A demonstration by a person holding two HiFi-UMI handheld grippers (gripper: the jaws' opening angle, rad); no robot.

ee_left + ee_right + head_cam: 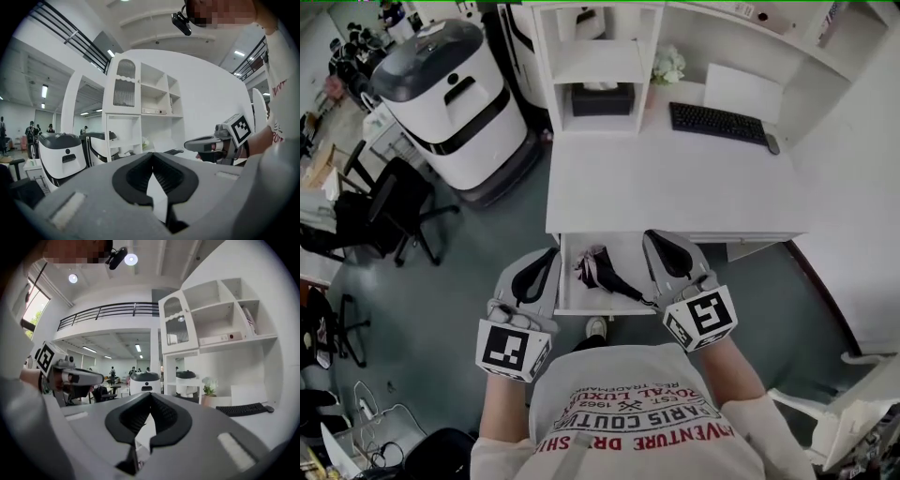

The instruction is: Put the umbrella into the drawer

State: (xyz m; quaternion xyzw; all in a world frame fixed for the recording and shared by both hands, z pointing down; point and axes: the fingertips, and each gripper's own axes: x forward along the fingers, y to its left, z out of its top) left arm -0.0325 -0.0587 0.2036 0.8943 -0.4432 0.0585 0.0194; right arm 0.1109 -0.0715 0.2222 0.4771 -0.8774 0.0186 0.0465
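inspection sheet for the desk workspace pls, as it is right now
Surface: white desk; drawer under it stands open.
Job's things: umbrella, folded, lying in the open drawer.
Clutter: keyboard, black tissue box and potted flowers at the back of the desk.
Grippers: left gripper and right gripper both shut and empty, either side of the drawer.
Cables: loose cables on the floor at left.
Surroundings: white machine, office chair, people far off.

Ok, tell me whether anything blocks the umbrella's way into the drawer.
Nothing visible does. The umbrella already lies inside the open drawer, which is pulled out from under the desk.
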